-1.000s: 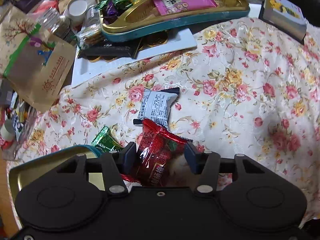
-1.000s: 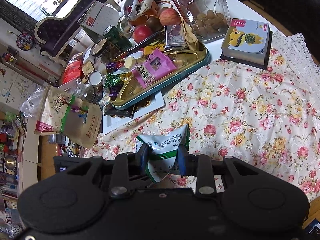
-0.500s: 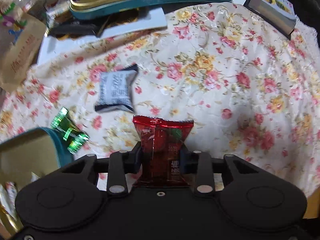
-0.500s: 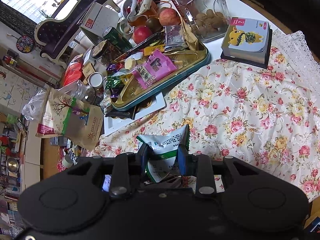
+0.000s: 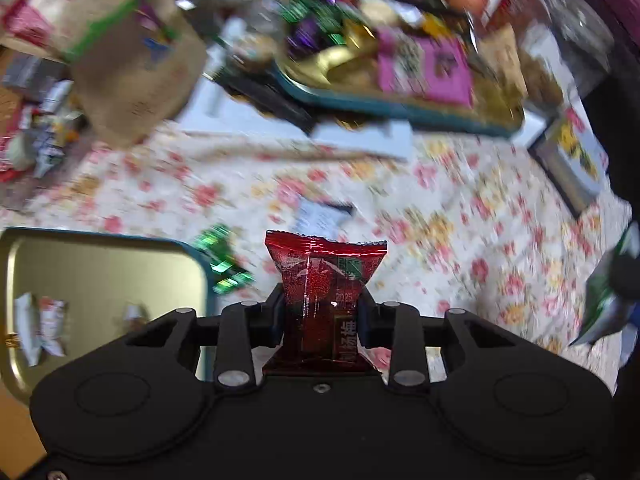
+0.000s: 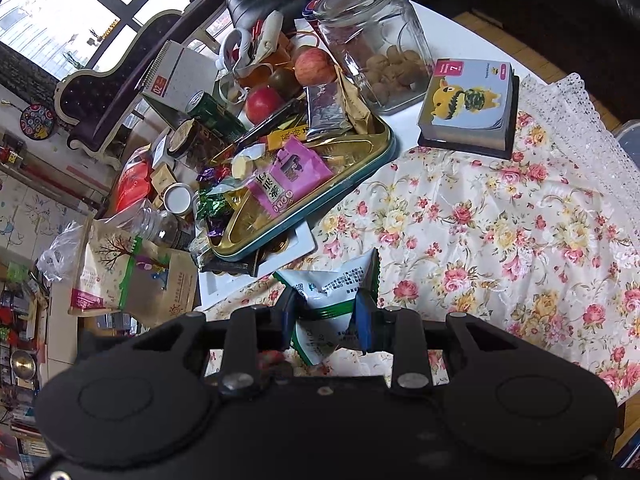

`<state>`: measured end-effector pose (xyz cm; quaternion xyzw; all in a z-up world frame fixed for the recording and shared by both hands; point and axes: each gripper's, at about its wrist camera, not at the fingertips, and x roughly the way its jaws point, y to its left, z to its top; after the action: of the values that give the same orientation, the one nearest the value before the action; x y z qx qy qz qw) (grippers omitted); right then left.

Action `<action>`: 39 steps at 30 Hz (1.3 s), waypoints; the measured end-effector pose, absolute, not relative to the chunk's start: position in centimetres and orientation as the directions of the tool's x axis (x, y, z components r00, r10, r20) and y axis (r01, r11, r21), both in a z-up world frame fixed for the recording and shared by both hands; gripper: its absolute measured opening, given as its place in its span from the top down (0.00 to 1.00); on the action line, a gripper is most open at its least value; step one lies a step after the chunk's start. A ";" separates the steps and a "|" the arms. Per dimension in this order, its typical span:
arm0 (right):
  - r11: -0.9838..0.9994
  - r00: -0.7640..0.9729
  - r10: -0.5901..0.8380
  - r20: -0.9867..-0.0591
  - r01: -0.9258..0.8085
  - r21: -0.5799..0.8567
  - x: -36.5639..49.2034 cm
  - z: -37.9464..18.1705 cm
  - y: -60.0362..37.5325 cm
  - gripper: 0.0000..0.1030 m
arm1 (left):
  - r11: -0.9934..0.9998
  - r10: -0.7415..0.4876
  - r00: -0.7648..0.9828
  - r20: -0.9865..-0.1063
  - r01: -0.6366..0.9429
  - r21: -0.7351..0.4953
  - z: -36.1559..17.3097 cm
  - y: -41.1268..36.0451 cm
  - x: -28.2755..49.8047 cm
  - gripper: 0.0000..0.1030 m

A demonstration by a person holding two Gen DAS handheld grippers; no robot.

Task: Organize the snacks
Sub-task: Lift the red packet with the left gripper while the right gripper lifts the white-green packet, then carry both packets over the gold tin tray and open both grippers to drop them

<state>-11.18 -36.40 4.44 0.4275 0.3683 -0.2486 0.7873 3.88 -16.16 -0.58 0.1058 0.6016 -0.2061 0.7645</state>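
Left tongs [image 5: 320, 316] pinching upright red foil snack packet [image 5: 326, 280]; shallow gold tin tray [image 5: 100, 264] close by, lower left.

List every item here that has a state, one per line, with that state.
left gripper: shut on the red snack packet
red snack packet: sealed, held upright, off the cloth
right gripper: shut on the white-and-green packet
white-and-green packet: sealed, crumpled, held
glass jar: lid off, partly filled
gold tray: open, heaped with snacks
empty-looking tin: open, a few wrapped sweets inside
green candy: wrapped, lying on the cloth
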 end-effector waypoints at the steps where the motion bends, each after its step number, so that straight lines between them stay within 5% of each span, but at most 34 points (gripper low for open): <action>1: 0.514 0.603 -0.075 -0.794 0.706 0.488 -11.0 4.4 -36.3 0.69 | 0.902 -0.187 0.211 -0.960 0.423 -0.083 0.6 -15.2 4.4 0.59; 9: 0.562 0.579 -0.053 -0.814 0.691 0.455 -8.6 3.6 -33.7 0.69 | 0.973 -0.072 0.390 -0.918 0.230 0.021 5.7 -6.7 8.7 0.59; 16: 0.639 0.560 -0.021 -0.828 0.645 0.420 -5.0 2.7 -29.4 0.69 | 0.993 0.047 0.336 -0.941 0.088 0.081 4.4 0.8 11.7 0.59; 32: 0.822 0.606 0.203 -0.769 0.321 0.470 2.2 1.1 -15.4 0.69 | 0.998 0.057 0.248 -0.967 -0.008 0.057 2.8 7.0 13.6 0.58; 39: 0.868 0.623 0.194 -0.758 0.251 0.429 3.3 1.0 -12.6 0.67 | 0.999 0.026 0.311 -0.950 0.010 0.031 4.3 6.9 13.3 0.54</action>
<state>3.29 -12.64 1.03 0.2566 0.4339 -0.0163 0.8635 13.34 6.86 4.26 0.0156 0.5870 0.0050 0.8094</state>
